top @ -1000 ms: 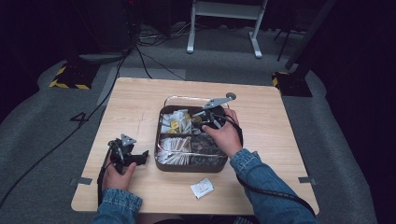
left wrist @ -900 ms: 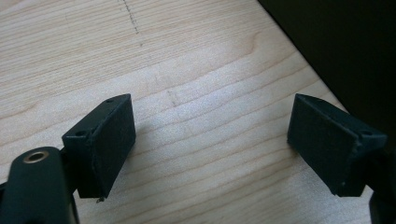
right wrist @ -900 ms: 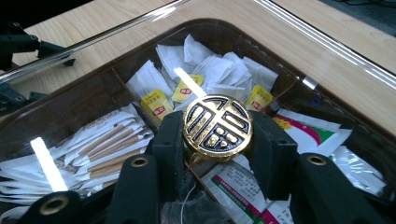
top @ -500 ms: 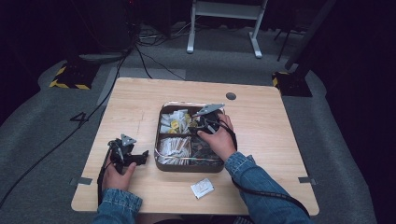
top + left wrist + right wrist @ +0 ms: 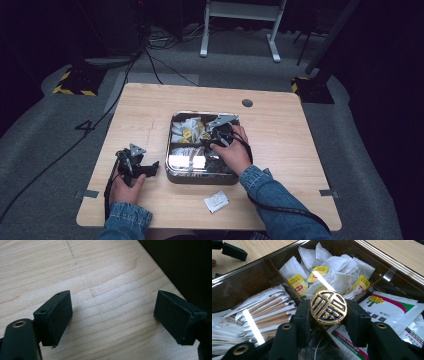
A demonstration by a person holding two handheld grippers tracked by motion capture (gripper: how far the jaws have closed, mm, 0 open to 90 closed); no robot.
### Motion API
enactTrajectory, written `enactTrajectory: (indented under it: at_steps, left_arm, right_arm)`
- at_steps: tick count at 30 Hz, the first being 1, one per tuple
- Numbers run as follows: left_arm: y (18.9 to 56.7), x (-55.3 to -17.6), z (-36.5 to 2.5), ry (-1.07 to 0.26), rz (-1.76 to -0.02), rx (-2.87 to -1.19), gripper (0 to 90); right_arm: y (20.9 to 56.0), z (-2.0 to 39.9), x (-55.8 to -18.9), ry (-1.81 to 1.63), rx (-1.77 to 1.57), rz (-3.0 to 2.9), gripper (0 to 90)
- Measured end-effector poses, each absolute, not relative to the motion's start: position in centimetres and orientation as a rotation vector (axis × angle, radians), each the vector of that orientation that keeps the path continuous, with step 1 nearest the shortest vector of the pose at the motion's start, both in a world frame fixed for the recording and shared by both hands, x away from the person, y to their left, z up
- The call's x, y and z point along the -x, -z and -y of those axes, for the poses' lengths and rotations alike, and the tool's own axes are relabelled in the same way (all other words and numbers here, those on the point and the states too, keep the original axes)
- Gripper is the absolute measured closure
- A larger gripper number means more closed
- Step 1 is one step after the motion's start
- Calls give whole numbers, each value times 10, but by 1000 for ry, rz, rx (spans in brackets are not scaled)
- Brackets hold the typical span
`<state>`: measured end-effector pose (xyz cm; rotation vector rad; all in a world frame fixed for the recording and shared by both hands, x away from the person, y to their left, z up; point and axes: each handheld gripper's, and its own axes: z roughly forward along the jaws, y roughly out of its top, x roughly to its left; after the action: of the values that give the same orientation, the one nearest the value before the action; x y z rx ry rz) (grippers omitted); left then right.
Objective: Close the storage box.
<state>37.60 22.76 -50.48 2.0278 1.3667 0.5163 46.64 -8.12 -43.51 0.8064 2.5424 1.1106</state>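
Wood table (image 5: 280,140), dark room: right gripper (image 5: 328,315) clamped on gold knob (image 5: 328,307) of clear lid (image 5: 257,277) over tray (image 5: 200,176) w/ tea bags (image 5: 332,272) & packets, lid seemingly nearly seated, release left; left gripper (image 5: 113,315) wide open, empty, parked on table.

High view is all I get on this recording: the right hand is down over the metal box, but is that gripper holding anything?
Observer: Yes. In the right gripper view, the right gripper is shut on a round gold-and-black knob, which sits on a clear lid reflecting the lights.
Operator: What is under the lid?
Observer: Tea bags with yellow tags in the far compartment, long paper sachets to their left, and printed packets with a yellow flower on the right.
Operator: And the left gripper?
Observer: The left gripper is open over bare table, with nothing between its jaws.
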Motion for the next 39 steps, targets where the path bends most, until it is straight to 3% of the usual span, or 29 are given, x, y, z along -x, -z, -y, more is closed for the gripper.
enactTrajectory:
  at_steps: [30,39]
  left_arm:
    - [505,-376,-228,-517,-1367,-2028,156]
    - [505,-377,-227,-519,-1369,-2024,156]
  right_arm:
    - [439,83,-458,-1138,-810,-2547,584]
    - [429,88,-456,-1229,-806,-2499,501]
